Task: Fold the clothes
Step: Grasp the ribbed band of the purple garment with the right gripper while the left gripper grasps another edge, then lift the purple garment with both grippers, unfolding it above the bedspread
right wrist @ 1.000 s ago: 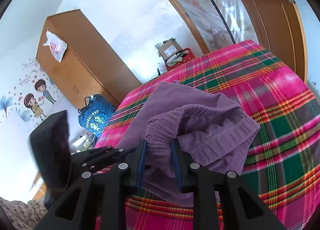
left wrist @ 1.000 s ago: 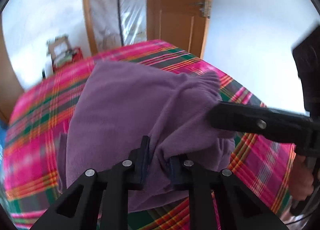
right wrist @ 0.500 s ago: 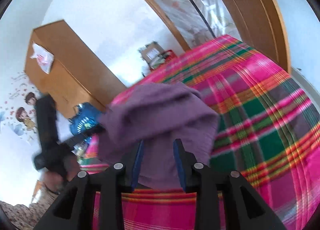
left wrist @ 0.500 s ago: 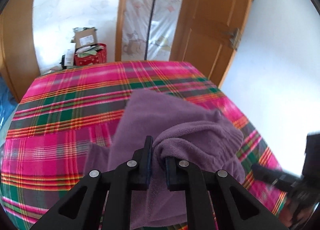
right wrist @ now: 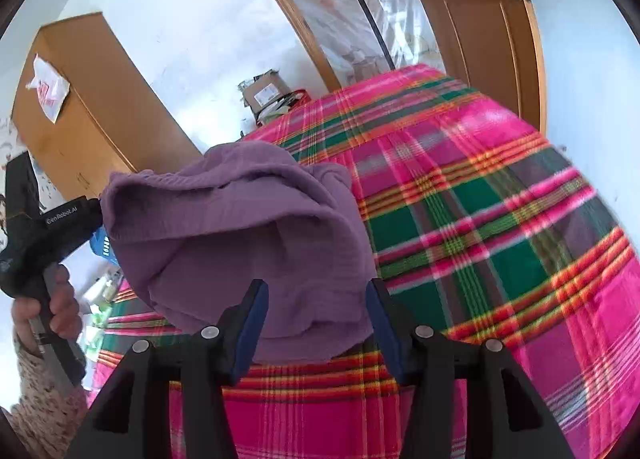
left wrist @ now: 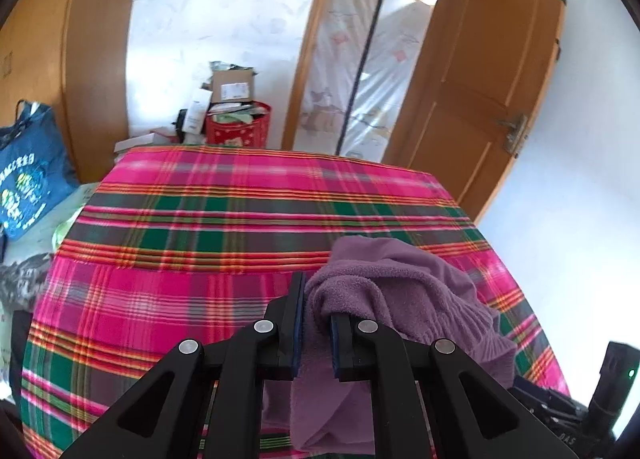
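The left tongs (left wrist: 316, 323) are clenched on a bunched fold of the purple garment (left wrist: 404, 299), low and right of centre in the left wrist frame, and that pinch seems to be what keeps the cloth lifted off the plaid bedspread (left wrist: 208, 243) rather than lying flat on it; the fabric humps over the right-hand finger and drapes down below the tongs toward the bottom edge. The right tongs (right wrist: 316, 311) stand released, jaws wide apart, with the garment (right wrist: 240, 235) hanging just beyond them in the lower left-centre of that frame and not gripped there, so all the holding I can see is done from the left side, where the other tool and the hand (right wrist: 56, 307) on it show at the left edge. I judge the open right tongs are placed to take a fresh hold on a hem or corner, though which is not settled. The garment itself is a soft, fleecy purple knit (ribbed in places, with what looks like a gathered edge), crumpled and doubled over itself in loose rolls, not a tidy flat fold. It sits toward the near right side of the bed, the rest of the plaid cover bare.
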A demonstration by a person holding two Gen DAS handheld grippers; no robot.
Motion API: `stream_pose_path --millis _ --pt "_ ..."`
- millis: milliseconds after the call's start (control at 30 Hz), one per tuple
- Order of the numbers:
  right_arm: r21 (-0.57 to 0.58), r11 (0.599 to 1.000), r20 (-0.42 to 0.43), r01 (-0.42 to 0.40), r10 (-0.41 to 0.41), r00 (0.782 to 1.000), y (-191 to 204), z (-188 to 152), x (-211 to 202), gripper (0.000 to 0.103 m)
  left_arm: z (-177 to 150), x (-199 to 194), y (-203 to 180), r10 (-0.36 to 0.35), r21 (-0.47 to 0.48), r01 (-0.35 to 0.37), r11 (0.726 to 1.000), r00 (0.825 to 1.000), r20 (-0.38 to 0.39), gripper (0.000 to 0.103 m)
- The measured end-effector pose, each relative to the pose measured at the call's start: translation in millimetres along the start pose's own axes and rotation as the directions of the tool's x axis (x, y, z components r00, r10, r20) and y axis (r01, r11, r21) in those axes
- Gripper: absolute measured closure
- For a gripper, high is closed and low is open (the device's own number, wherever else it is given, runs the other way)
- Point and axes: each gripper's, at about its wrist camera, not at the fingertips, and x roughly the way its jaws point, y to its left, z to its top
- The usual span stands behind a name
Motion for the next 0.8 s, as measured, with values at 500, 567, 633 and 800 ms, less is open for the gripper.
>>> stream_pose_path --millis 500,567,633,800 --pt "-0.086 0.996 0.023 -0.028 0.03 0.999 32.6 14.6 26.1 0.089 -6.0 -33.0 52.4 0.064 -0.098 -0.06 0.993 0.997 0.039 0.092" --pt "-0.115 0.993 0.043 -0.025 0.03 0.999 42.9 20.6 24.2 0.089 -9.3 -37.2 59.3 0.07 -0.118 -0.064 0.991 0.997 0.042 0.092" --pt "-0.145 0.989 0.064 -0.021 0.03 0.998 53.3 26.6 22.2 0.089 -12.6 -41.9 67.2 0.081 -0.139 -0.074 0.988 0.996 0.045 0.092" --pt "-0.218 0.976 0.114 -0.009 0.034 0.993 79.1 41.7 17.3 0.089 -21.0 -56.9 85.9 0.088 -0.207 -0.074 0.976 0.994 0.058 0.092"
